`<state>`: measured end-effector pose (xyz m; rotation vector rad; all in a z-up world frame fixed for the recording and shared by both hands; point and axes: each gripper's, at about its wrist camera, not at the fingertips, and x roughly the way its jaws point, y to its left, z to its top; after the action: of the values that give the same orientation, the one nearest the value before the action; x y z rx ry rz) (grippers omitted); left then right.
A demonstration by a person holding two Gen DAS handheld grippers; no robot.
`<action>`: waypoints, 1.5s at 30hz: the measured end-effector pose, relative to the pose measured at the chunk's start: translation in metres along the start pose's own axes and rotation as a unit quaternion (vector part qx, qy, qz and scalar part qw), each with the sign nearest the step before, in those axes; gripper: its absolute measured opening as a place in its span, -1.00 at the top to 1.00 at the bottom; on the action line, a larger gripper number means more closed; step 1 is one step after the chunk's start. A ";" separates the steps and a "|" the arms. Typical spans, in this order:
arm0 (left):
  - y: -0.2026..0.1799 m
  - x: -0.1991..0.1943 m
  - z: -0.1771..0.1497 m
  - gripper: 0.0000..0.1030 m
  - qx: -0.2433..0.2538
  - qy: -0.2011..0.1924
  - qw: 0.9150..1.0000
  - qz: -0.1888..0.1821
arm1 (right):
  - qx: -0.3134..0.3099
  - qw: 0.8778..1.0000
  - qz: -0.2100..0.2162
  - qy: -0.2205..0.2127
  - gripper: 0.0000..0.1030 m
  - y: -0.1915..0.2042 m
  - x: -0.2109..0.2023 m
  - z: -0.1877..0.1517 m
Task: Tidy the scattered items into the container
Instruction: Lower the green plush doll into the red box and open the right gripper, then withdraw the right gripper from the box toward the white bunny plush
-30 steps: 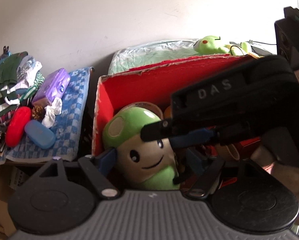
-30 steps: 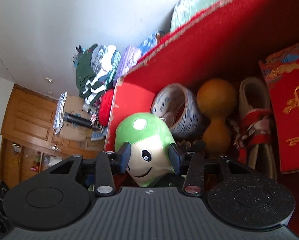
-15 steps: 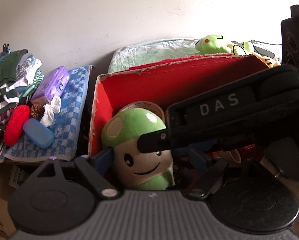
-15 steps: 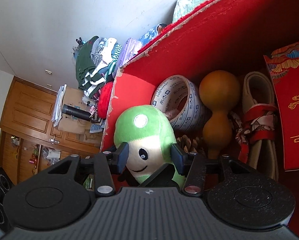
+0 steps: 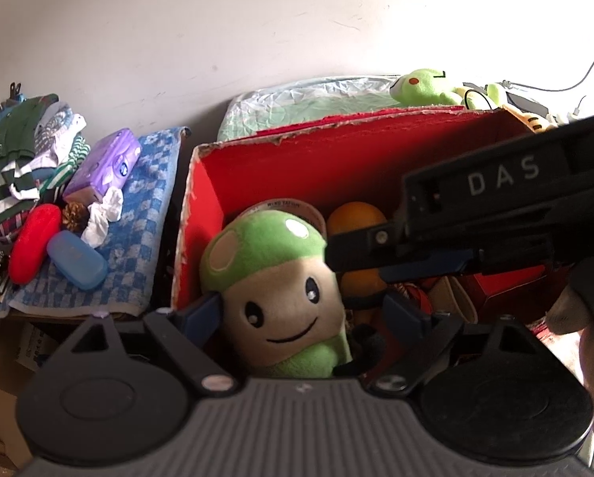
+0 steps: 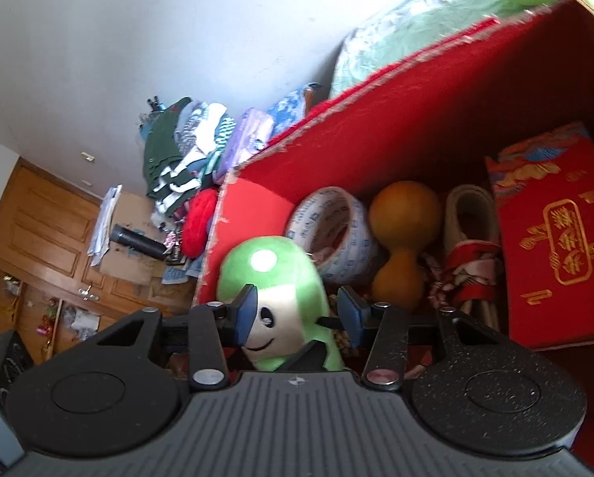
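Your right gripper (image 6: 297,314), marked "DAS", and your left gripper (image 5: 301,310) both stand spread around the mushroom plush (image 5: 273,290) in the red box (image 5: 336,159), frame centre, white wall (image 5: 217,31) behind.

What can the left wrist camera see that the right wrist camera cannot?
Only the left wrist view shows the blue oval case, the pine cone on the blue checked cloth, and the right gripper from outside. Only the right wrist view shows the red and gold packet, the wooden cabinet and the black tube. Both show the green mushroom plush toy, tape roll, orange gourd and red box.
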<state>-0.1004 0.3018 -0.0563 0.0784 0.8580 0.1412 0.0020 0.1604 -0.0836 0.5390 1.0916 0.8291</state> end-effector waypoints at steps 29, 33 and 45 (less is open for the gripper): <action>-0.001 -0.029 0.005 -0.75 -0.055 0.007 0.998 0.035 | -0.050 0.995 -0.078 -0.032 0.09 0.009 -0.025 -0.023; -0.004 -0.038 0.005 -0.72 -0.058 -0.015 0.998 0.025 | -0.069 0.993 -0.081 -0.058 0.09 0.014 -0.036 -0.028; -0.034 -0.048 0.010 -0.71 -0.058 -0.055 0.997 0.009 | -0.091 0.984 -0.073 -0.132 0.09 0.001 -0.079 -0.035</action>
<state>-0.1204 0.2603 -0.0185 -0.0148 0.7373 0.2026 -0.0480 0.0972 -0.0523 0.3968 0.7929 0.6996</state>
